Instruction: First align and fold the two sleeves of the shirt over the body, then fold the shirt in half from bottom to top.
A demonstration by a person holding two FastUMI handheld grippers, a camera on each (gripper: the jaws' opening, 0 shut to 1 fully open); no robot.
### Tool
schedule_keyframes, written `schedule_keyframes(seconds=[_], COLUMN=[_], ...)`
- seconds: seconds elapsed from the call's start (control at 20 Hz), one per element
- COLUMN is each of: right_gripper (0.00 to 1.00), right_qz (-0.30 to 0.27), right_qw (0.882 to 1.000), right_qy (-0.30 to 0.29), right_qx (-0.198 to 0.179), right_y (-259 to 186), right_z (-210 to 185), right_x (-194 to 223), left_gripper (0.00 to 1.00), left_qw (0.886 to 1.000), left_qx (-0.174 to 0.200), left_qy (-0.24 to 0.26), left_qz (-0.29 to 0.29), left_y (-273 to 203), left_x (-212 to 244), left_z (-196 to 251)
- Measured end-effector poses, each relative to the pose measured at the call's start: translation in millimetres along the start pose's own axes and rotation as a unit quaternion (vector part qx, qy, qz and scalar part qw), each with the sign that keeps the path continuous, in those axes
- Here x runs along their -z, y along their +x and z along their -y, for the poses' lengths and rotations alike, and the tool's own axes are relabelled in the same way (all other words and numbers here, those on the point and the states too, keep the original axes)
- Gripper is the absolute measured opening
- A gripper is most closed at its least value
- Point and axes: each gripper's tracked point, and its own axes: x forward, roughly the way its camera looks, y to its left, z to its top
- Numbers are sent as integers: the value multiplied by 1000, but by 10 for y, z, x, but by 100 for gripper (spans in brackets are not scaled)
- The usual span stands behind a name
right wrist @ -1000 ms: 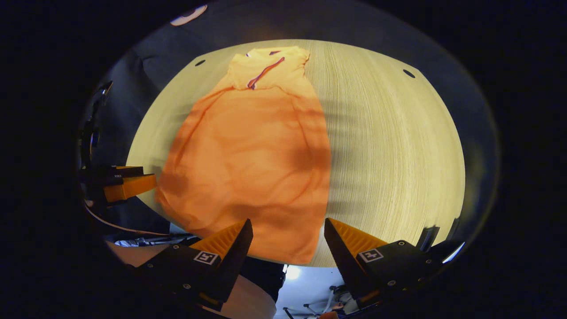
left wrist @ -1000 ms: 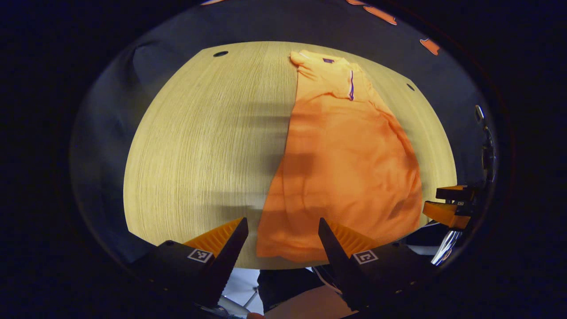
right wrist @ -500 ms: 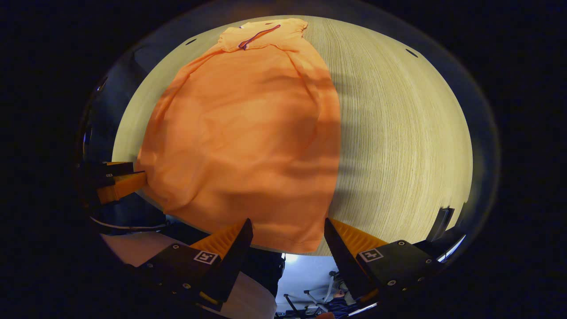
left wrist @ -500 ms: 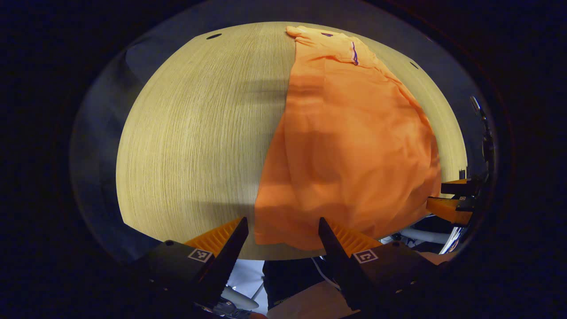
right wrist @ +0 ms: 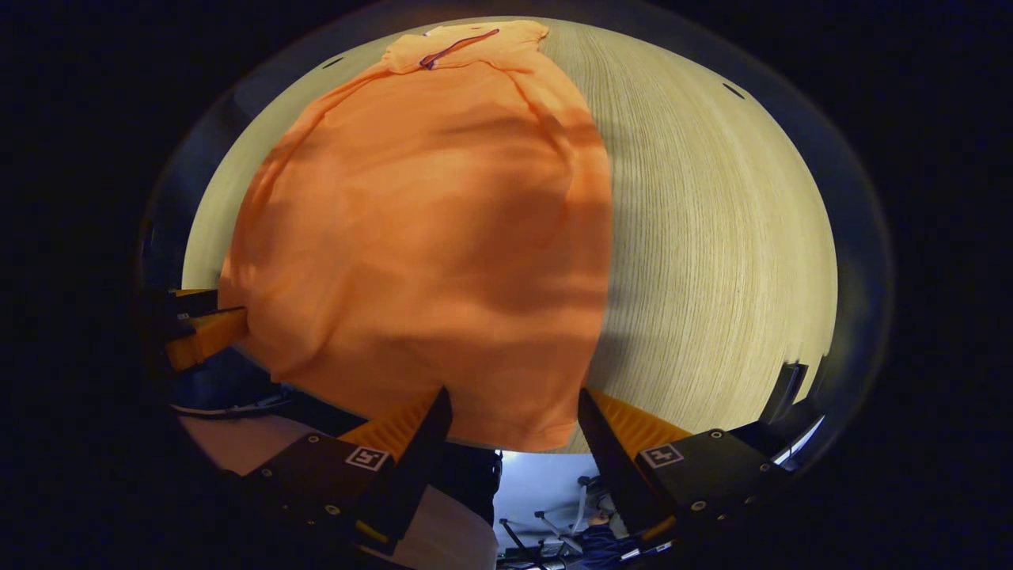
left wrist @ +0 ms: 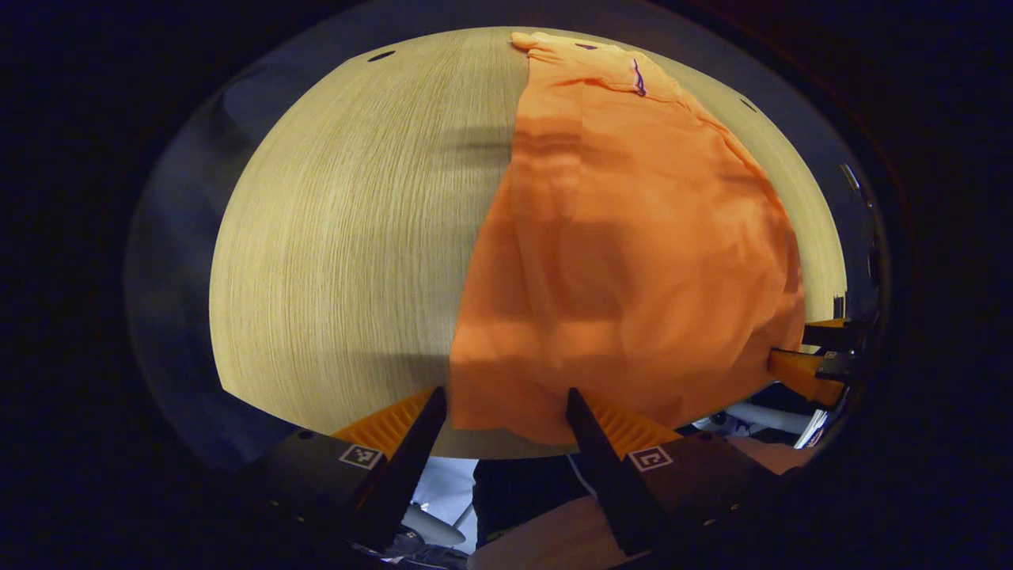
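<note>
Already narrowed with both sleeves folded in, an orange shirt (left wrist: pixel 625 237) lies lengthwise on a pale wood table (left wrist: pixel 348 237), collar toward the far edge and hem at the near edge. Both grippers hover at that hem with fingers spread and grasping nothing: the left gripper (left wrist: pixel 506 412) at one hem corner, the right gripper (right wrist: pixel 514 412) at the other, neither touching the cloth.
</note>
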Motion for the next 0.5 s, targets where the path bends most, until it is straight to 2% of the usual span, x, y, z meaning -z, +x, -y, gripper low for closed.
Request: schedule_keyframes(seconds=[0.05,0.1,0.15,0.2,0.25,0.3,0.4,0.45,0.5], right_gripper=[91,83,61,50,19,8,7,1,1], right_qz=[-5,-7,-4,3,6,7,10,5,9], right_qw=[1000,1000,1000,1000,999,999,999,999,999], right_qy=[10,19,18,27,39,34,41,38,38], right_qx=[0,-1,-3,-8,-13,-21,-32,-35,-34], right_y=[1,15,9,-2,2,-6,-16,-19,-45], right_z=[-17,-34,-47,-52,-58,-67,-83,-95,-77], right_x=[-10,-5,3,-3,11,3,7,2,-23], left_gripper=[95,85,77,53,30,6,6,6,6], left_qw=[1000,1000,1000,1000,1000,999,998,998,998], left_qx=[0,1,3,14,23,31,45,51,54], left_qy=[-4,-5,-4,-1,9,21,33,36,34], left_qz=[-1,1,4,12,16,21,26,21,21], left_y=[0,-11,-17,-35,-21,-10,-17,-21,-81], left_x=[12,12,-6,-11,-5,-7,11,17,35], left_z=[24,34,58,101,127,143,139,146,159])
